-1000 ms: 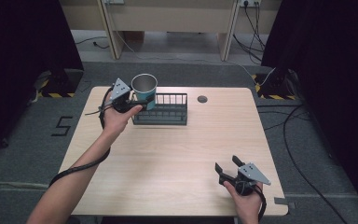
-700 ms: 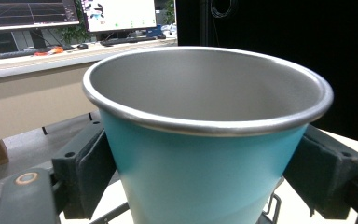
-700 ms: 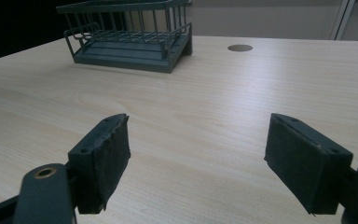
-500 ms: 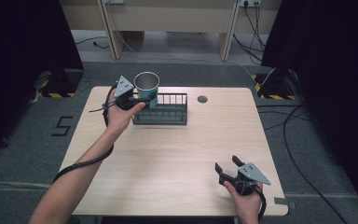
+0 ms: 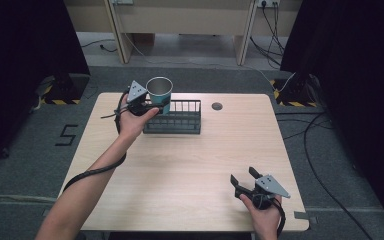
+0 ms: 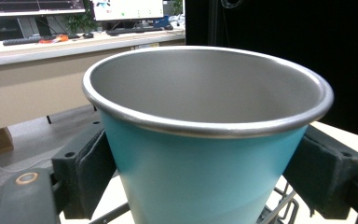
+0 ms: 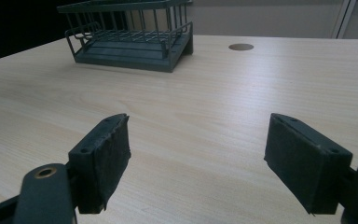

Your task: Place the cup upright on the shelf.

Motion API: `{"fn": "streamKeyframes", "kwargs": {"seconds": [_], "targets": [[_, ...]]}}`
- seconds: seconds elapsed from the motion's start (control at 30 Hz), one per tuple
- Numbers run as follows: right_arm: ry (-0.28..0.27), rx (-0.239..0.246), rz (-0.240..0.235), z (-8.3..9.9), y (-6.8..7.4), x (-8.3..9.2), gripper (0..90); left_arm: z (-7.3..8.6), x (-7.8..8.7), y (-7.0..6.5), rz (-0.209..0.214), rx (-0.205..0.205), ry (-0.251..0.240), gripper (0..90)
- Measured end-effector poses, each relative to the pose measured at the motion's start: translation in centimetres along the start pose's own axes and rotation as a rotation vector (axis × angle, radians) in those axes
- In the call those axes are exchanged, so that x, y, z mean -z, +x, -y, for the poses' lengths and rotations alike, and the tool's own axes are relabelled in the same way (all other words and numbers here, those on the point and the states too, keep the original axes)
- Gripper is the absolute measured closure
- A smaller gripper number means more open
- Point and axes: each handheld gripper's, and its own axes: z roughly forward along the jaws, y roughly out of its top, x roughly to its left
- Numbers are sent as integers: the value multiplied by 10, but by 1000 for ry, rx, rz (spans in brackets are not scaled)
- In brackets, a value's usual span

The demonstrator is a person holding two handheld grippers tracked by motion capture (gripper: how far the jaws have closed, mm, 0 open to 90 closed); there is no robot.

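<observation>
A teal cup (image 5: pixel 159 92) with a steel rim and grey inside is held upright in the air over the left end of a dark wire basket (image 5: pixel 180 118). My left gripper (image 5: pixel 150 105) is shut on the cup; in the left gripper view both pads (image 6: pixel 91 175) press the cup (image 6: pixel 200 172) on its sides below the rim. My right gripper (image 5: pixel 244 180) rests near the table's front right, open, with bare wood between its pads (image 7: pixel 103 161). The basket (image 7: pixel 130 32) stands far ahead of it.
The light wooden table (image 5: pixel 190 165) has a round cable hole (image 5: pixel 217 106) at the back, right of the basket. Cables trail from both grippers. Desks with monitors (image 6: pixel 121 9) stand beyond the table. Dark curtains flank both sides.
The left gripper has lifted the cup a little higher above the basket's left end. The right gripper has stayed still.
</observation>
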Motion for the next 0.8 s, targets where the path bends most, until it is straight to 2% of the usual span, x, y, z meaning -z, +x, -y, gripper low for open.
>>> {"fn": "streamKeyframes", "kwargs": {"seconds": [0.57, 0.8], "targets": [[0, -3, -1, 1, -1, 1, 228, 10, -15, 6, -29, 34, 29, 152], [1, -3, -2, 1, -1, 1, 229, 14, -21, 3, -32, 41, 38, 152]]}}
